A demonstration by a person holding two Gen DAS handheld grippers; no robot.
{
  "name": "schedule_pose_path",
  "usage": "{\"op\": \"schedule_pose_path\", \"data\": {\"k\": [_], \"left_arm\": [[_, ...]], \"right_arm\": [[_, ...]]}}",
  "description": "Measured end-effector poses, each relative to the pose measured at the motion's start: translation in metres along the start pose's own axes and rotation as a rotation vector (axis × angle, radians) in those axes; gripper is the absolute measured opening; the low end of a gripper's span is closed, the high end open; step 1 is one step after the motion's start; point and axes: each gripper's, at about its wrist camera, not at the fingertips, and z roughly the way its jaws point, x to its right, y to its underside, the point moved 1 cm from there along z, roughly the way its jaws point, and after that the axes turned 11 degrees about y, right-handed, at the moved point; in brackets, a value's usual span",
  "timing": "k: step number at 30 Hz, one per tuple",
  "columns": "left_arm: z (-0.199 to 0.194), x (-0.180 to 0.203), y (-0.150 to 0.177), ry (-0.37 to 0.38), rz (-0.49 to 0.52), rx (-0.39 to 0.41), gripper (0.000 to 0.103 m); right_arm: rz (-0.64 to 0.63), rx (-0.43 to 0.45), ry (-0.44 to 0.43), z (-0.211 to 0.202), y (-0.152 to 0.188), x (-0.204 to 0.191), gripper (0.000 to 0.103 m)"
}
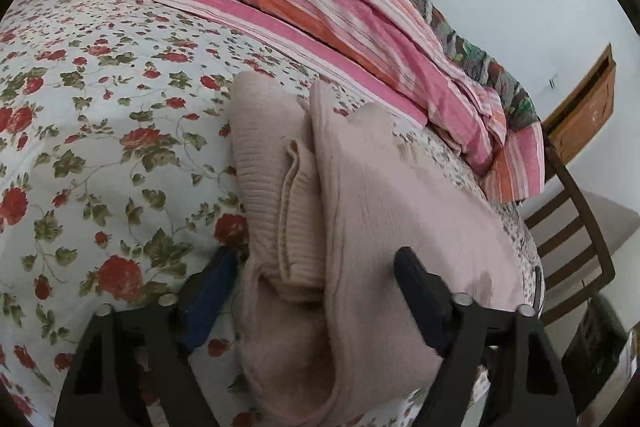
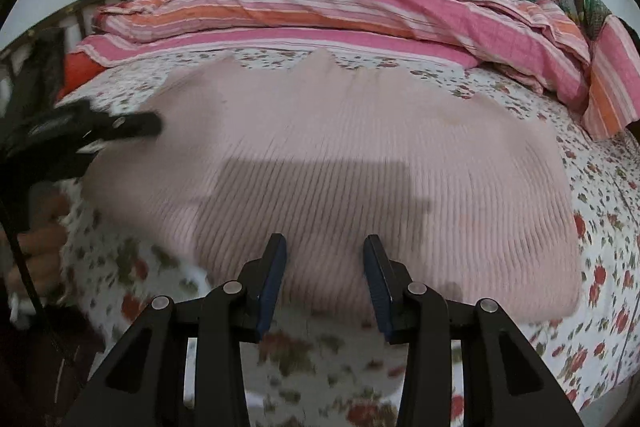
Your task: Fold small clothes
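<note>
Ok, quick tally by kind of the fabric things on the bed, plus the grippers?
Pink knit sweater: 1
Floral bedsheet: 1
Striped pink and orange quilt: 1
Hand-held grippers: 2, left hand-held gripper and right hand-held gripper, both open
Total: 5

Your bed [image 2: 600, 307] carries everything here, covered by a white sheet [image 1: 100, 75] printed with red roses and green leaves. Lying flat on that sheet, across the middle of the right wrist frame, you have a pale pink ribbed knit garment [image 2: 340, 167] (in the left wrist frame it shows bunched and folded over itself at centre [image 1: 320, 187]). Along the far edge of the bed, toward the top of both frames, a rumpled pink-and-orange striped quilt [image 2: 340, 3] rests on the sheet, with a darker patterned blanket [image 1: 480, 59] heaped behind it.
</note>
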Motion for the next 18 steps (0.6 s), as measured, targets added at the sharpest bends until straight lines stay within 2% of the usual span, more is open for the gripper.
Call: {"op": "schedule_pose_path", "data": {"k": [1,4,7,9,12,16,18], "left_arm": [[0.000,0.002,-0.002,0.003,-0.016,0.008,0.055],[0.004,0.000,-0.008,0.012,-0.080,0.006,0.043],[0.012,-0.005,-0.014,0.015,-0.149,-0.005,0.029],[0.010,-0.001,-0.019,0.023,-0.178,0.005,0.027],[-0.001,0.027,-0.026,0.013,-0.139,0.043,0.026],[-0.007,0.077,-0.036,-0.011,-0.082,0.065,0.025],[-0.005,0.109,-0.040,-0.049,-0.039,0.072,0.025]], "right_arm": [[0.005,0.004,-0.028,-0.005,0.002,0.005,0.040],[0.041,0.024,-0.078,-0.018,0.007,0.019,0.040],[0.081,0.047,-0.066,-0.029,0.009,0.037,0.040],[0.120,0.049,-0.061,-0.032,0.011,0.053,0.040],[0.182,0.056,-0.060,-0.037,0.015,0.079,0.040],[0.243,0.073,-0.020,-0.044,0.015,0.113,0.040],[0.275,0.085,-0.002,-0.048,0.013,0.131,0.040]]}}
